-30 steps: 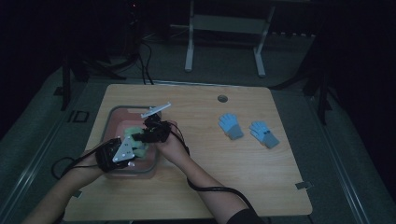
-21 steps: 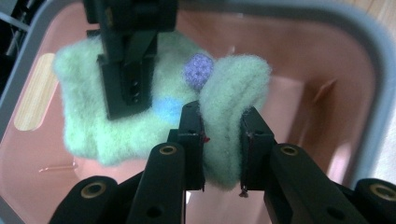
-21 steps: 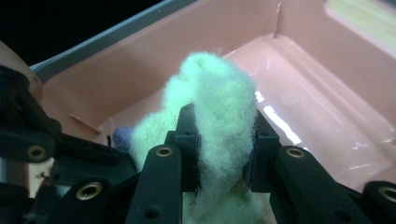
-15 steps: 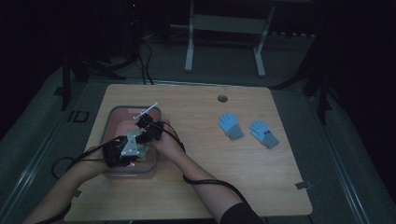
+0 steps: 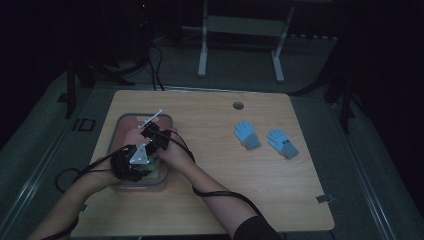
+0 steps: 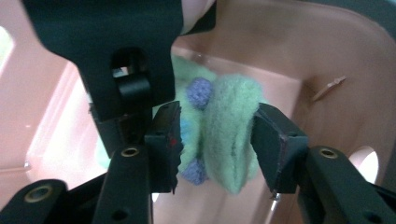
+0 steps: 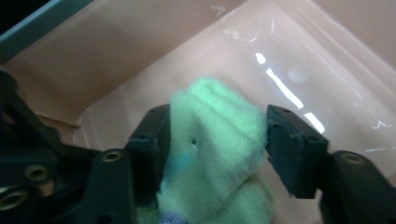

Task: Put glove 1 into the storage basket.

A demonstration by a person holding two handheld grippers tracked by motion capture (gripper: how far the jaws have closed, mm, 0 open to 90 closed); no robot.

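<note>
Since a second ago both hands have sunk lower into the pink tub at the left of the table, and the jaws of both grippers have just been opening, with the green glove between each pair. In the high view the left gripper sits at the near part of the tub and the right gripper just beyond it, the two close together, with cables trailing back along the forearms. A pale green patch of the glove shows under the hands inside the tub. Well apart, on the right half of the table, two blue gloves lie side by side. In the left gripper view the green glove, fuzzy and dotted with small purple bobbles, stands bunched between that gripper's jaws; the jaws are part open, and both pads lie against the fabric without clearly squeezing it. The other gripper's black body hangs just above and left of it, and the tub's pink wall rises behind. In the right gripper view the glove again lies between that gripper's jaws, which are fairly wide; the left pad touches the fabric and a narrow gap shows at the right pad. The tub's shiny pink floor lies behind.
</note>
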